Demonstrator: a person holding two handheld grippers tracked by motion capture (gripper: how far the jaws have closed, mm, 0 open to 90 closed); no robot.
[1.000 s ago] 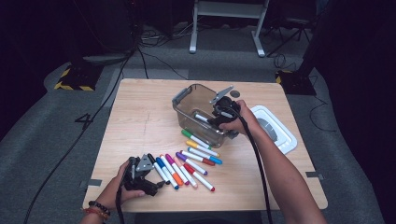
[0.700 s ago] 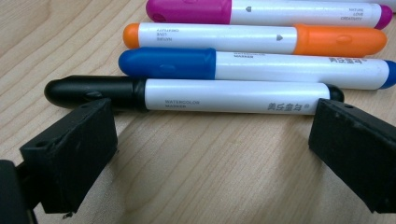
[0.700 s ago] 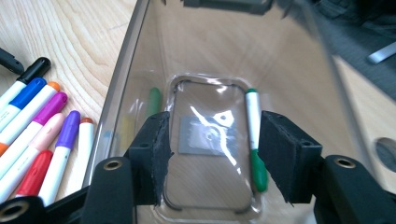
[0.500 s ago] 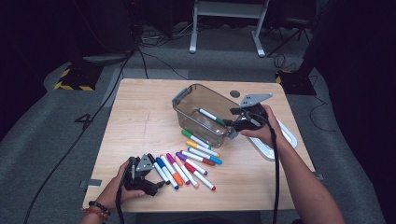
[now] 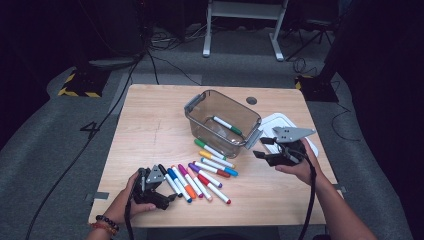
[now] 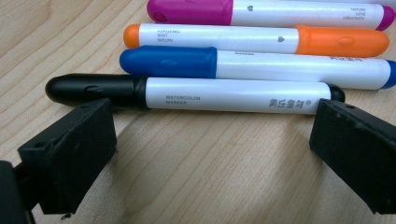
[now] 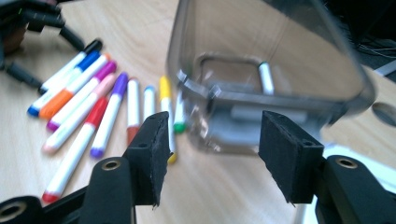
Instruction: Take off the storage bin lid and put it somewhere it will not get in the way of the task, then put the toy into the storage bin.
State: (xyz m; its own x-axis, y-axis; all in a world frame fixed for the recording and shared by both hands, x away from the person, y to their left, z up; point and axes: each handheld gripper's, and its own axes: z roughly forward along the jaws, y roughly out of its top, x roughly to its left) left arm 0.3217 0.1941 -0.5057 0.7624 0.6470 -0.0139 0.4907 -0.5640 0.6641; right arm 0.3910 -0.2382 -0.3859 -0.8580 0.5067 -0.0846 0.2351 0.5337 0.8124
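A person's left gripper (image 5: 159, 189) rests near the worktop's (image 5: 150, 125) near left corner, its jaws spread wide and empty, a black marker (image 6: 196, 93) lying crosswise just beyond the tips, with blue (image 6: 252, 67), orange (image 6: 257, 39) and magenta (image 6: 266, 11) markers ranked side by side behind it. The right gripper (image 5: 265, 154) hangs above the right side of the worktop, just beside the clear plastic bin's (image 5: 200, 102) right-hand end; its jaws have just been opening and stand apart with nothing between them, pointed at the bin's handle end. One green-capped marker (image 5: 227, 125) lies inside the bin, which sits at mid-worktop. The remaining markers (image 5: 207, 172) are fanned out between the bin and the near edge. A white lid (image 5: 277, 121) lies by the right edge behind the right gripper.
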